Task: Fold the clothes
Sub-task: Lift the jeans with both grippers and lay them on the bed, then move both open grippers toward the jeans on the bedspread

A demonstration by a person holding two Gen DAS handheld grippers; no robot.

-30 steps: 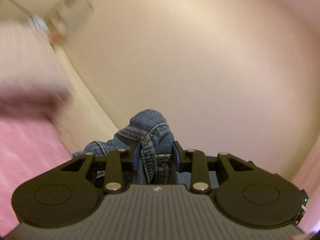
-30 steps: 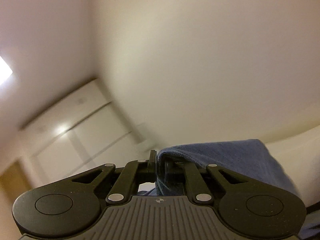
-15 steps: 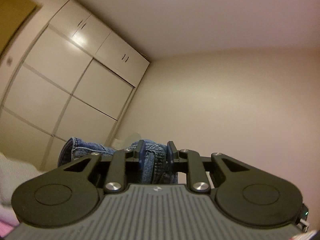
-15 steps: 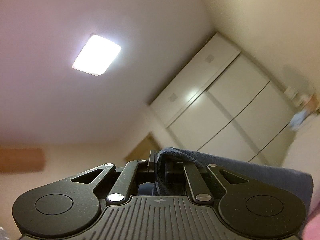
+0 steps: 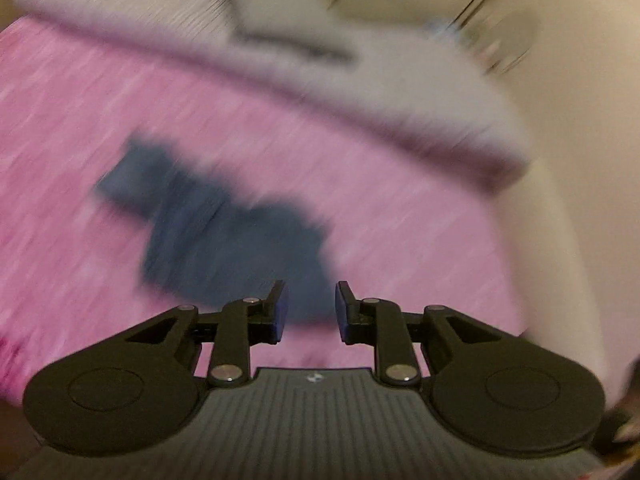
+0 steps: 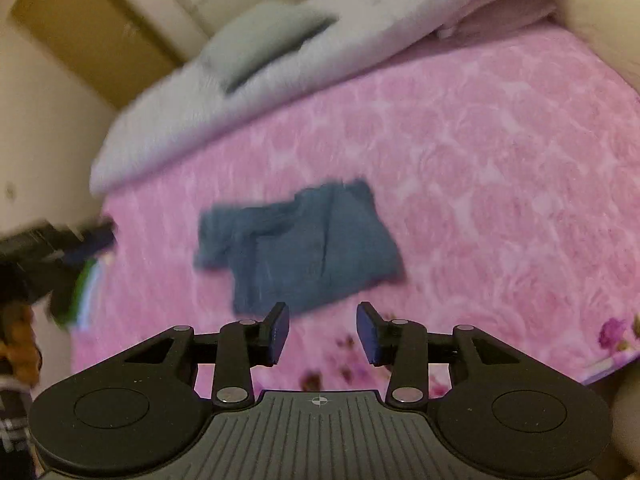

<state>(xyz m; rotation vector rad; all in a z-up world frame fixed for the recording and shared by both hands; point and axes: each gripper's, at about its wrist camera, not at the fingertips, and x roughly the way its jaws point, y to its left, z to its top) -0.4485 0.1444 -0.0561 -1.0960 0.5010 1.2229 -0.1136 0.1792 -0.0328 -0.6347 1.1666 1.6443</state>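
**A:** Right wrist view first. What's the garment doing?

**B:** Denim garment [image 6: 298,246] lies flat-ish on the pink bedspread [image 6: 500,168], roughly mid-bed, a bit rumpled at its left end. Nothing on top of it.

**A:** Right gripper [image 6: 323,330]?

**B:** Above the bed, pointing down at it. Jaws parted & opening, nothing between the pads, just pink cloth behind the gap. Not touching the denim; garment sits beyond the tips, up and left in frame.

**A:** Left gripper?

**B:** Left wrist view is badly smeared w/ motion blur. Left gripper [image 5: 308,308] has its jaws apart, a smaller gap than the right one. Denim garment [image 5: 224,240] shows as a dark blue smear on the bedspread [image 5: 400,216], and part of it lines up behind the gap, but no cloth is pinched; pads look bare. Released, I'd say.

**A:** Anything else on the bed?

**B:** White duvet [image 6: 256,92] bunched along the far edge, grey pillow [image 6: 264,40] on top of it. Same duvet [image 5: 304,60] is a pale blur in left view. Left gripper body also pokes in at far left of right view [image 6: 60,240], blurred, near the bed's edge, well apart from the denim.

**A:** Room?

**B:** Cream walls, a tan door [image 6: 88,36] in the back corner. Rest too blurry to call.
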